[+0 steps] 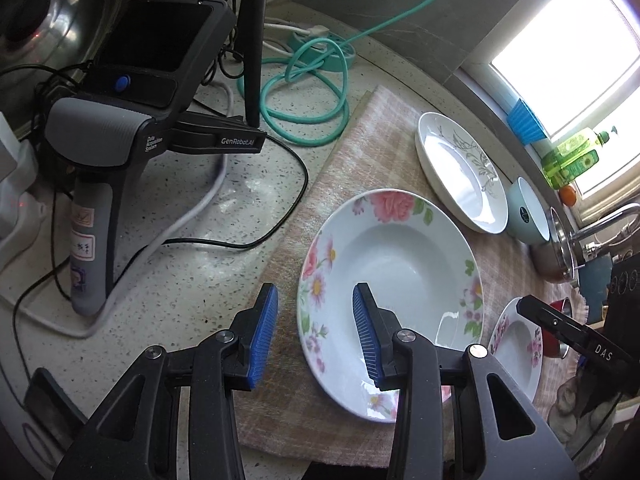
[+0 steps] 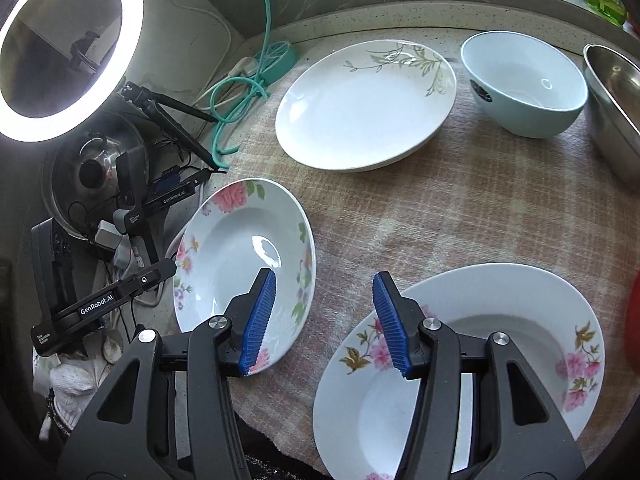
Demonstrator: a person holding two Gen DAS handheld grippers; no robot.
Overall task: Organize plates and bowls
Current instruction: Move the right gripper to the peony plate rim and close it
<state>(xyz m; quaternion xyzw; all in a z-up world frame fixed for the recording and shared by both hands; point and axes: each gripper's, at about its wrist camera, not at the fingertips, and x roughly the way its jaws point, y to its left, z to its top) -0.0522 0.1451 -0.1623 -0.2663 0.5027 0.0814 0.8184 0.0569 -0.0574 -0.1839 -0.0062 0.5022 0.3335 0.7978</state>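
The left hand-held gripper [image 1: 316,332] stands partly open and empty, straddling the near-left rim of the rose-pattern plate [image 1: 400,248], which lies flat on the checked cloth [image 1: 360,152] over the counter. The right hand-held gripper [image 2: 326,322], also partly open and empty, hovers over bare cloth between that plate and the pink-blossom plate [image 2: 500,292]. The left is judged nearer for a rim grasp.
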